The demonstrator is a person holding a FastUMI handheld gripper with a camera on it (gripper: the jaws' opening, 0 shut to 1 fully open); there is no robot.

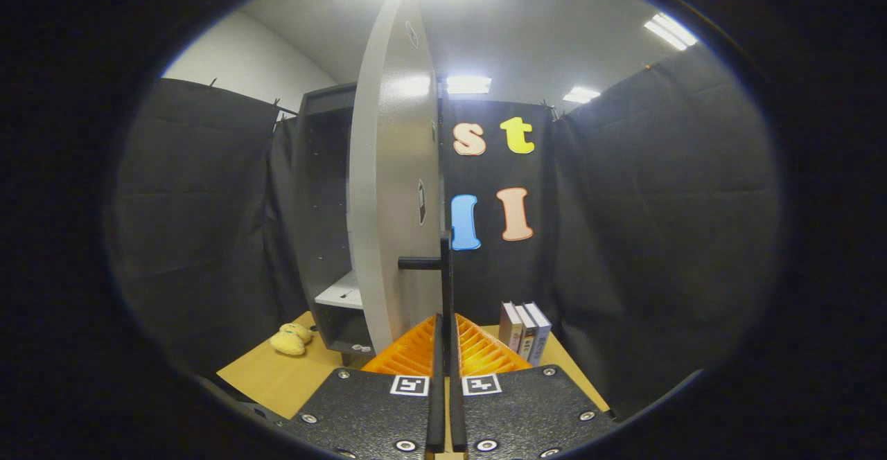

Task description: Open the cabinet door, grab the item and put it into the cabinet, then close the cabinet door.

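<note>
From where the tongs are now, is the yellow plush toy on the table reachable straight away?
Probably not directly. The tongs are shut on the black bar handle of the grey cabinet door, and that open door stands between them and the yellow plush toy beside the cabinet. They would have to let go and swing around it.

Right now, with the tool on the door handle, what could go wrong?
1. The tool is pinched on the thin black handle; it could slip off mid-swing.
2. The cabinet door stands open edge-on; a hard pull might rock the cabinet.
3. The yellow plush toy lies left of the cabinet, a long reach away.
</note>
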